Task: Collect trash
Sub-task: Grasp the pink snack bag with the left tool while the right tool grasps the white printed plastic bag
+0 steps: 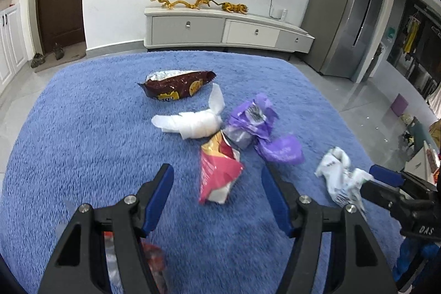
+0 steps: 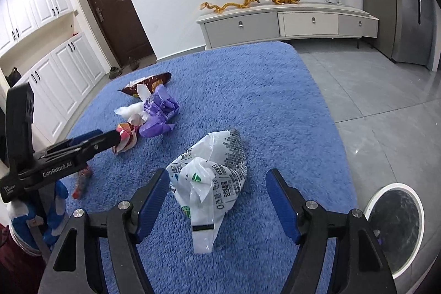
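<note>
Gaping empty, both tongs: left tongs (image 1: 217,181), right tongs (image 2: 217,183).

Six pieces of trash lie on a shaggy blue rug (image 1: 82,128). In the left wrist view, a dark brown snack bag (image 1: 176,86) lies flattened above centre, its silver mouth open. Below it sits a crumpled white wrapper (image 1: 193,123), and to its right a crushed purple wrapper (image 1: 256,126). A red-and-gold chip bag (image 1: 217,170) lies torn and crumpled at centre. A white printed plastic bag (image 2: 212,178) sits crumpled at lower centre of the right wrist view. A small red wrapper (image 2: 82,181) lies at lower left.
</note>
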The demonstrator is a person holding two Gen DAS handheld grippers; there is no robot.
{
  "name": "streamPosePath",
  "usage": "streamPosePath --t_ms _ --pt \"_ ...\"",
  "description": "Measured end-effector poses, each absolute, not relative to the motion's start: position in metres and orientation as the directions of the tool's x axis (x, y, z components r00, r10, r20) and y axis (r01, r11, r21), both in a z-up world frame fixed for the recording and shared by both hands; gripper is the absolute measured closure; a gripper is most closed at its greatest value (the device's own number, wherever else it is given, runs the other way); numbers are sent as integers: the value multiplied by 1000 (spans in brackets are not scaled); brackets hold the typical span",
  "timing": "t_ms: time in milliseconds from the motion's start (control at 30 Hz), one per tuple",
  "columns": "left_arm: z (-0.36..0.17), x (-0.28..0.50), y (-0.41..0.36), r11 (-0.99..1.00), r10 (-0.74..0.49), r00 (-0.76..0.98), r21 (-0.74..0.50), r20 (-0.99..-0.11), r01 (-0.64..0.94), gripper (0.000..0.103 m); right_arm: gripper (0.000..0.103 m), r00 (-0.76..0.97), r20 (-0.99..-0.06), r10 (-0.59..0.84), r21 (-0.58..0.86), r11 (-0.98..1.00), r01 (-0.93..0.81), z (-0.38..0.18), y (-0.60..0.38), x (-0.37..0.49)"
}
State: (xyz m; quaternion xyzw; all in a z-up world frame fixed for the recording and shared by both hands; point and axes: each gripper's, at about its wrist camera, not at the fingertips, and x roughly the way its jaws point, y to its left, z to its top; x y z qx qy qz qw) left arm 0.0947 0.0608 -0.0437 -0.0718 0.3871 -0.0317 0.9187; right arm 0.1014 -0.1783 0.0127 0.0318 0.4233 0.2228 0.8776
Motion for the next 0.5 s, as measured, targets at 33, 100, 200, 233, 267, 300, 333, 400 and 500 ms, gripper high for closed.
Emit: streamPosePath --t_ms 33,100,200,233,267,300,333,400,500 --pt "-45 97 59 989 -105 699 -147 -707 -1 39 32 542 -729 417 241 898 -368 10 -176 102" --pt "-48 103 57 990 -101 697 -141 -710 0 39 32 538 -734 414 231 898 -376 8 -174 104" --pt "-52 109 52 993 -83 693 -120 -716 -5 39 32 530 -738 417 232 895 -381 4 -172 107" --pt "-52 109 50 994 -76 693 -112 -717 -6 39 32 529 -738 419 234 894 -382 3 -172 108" --pt "-53 110 49 994 -72 693 -106 -717 -6 39 32 528 -738 419 235 894 -382 3 -172 108" --pt "-54 112 48 994 -73 692 -105 -718 -5 39 32 527 -739 418 233 894 -382 3 -171 109" --pt "-55 113 47 994 -75 689 -107 -721 -4 39 32 527 -741 418 233 894 -382 2 -171 110" --pt "-58 114 47 994 -75 687 -106 -722 -3 39 32 522 -742 420 236 893 -383 1 -171 112" --pt "-61 116 44 995 -70 686 -98 -725 -3 39 30 512 -750 418 234 893 -385 -4 -169 115"
